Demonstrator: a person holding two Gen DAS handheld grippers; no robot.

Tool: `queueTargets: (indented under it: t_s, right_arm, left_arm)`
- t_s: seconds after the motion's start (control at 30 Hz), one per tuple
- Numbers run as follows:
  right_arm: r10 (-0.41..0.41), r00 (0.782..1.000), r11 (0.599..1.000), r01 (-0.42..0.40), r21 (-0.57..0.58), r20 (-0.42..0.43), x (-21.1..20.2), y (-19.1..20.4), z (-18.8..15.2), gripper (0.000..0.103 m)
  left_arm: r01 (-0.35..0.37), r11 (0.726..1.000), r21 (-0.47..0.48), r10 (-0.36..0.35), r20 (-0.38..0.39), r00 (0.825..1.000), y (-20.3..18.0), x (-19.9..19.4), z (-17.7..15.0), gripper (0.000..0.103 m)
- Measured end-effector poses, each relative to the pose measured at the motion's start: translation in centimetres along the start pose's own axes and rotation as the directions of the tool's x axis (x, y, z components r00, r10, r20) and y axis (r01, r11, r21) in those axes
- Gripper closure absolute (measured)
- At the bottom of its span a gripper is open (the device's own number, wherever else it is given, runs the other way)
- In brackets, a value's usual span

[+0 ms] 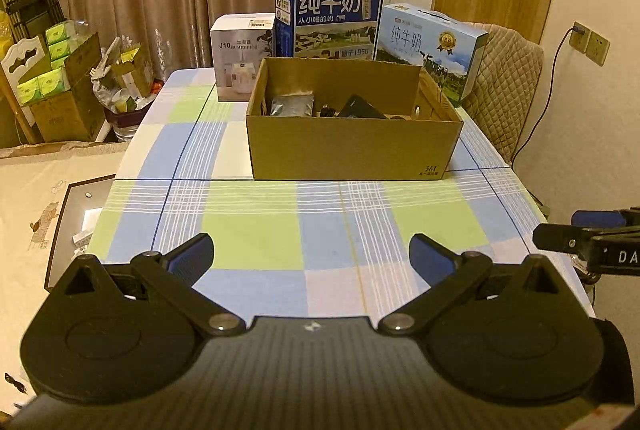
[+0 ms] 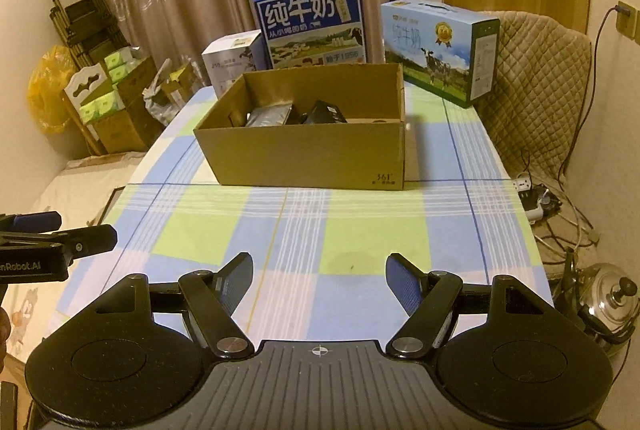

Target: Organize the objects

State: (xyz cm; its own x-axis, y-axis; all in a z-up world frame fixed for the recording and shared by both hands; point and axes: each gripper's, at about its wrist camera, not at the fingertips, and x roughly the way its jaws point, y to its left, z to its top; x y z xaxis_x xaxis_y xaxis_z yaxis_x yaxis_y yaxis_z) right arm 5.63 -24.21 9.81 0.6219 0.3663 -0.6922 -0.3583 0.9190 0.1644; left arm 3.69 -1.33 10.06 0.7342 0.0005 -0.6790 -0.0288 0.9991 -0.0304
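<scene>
With both grippers' jaws wide and empty over the bench [image 1: 256, 238], you risk shoving the light box [image 1: 352, 146] when reaching in.

At the desk's [image 1: 256, 242] far edge stand a white humidifier box [image 1: 240, 58], a dark-blue milk carton [image 1: 332, 18] and, at the far right corner, a light-blue one [image 1: 436, 50].

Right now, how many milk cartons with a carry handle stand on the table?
2. The dark blue milk carton stands behind the open cardboard box, at the table's far edge. The light blue milk carton stands to its right, beside the padded chair. None other shows.
</scene>
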Motion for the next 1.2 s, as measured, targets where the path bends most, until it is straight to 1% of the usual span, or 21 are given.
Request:
queueTargets:
  t_s: [0.33, 1.2]
  right_arm:
    - [-0.002, 1.000, 1.000, 0.002, -0.005, -0.004, 0.1, 0.3, -0.1, 0.032]
    - [0.007, 1.000, 0.999, -0.007, -0.033, -0.009, 0.3, 1.4, -0.3, 0.032]
  left_arm:
    - [-0.021, 1.000, -0.018, 0.020, -0.007, 1.000, 0.3, 0.1, -0.5, 0.001]
    - [-0.018, 1.000, -0.024, 0.017, -0.019, 1.000, 0.1, 0.4, -1.0, 0.001]
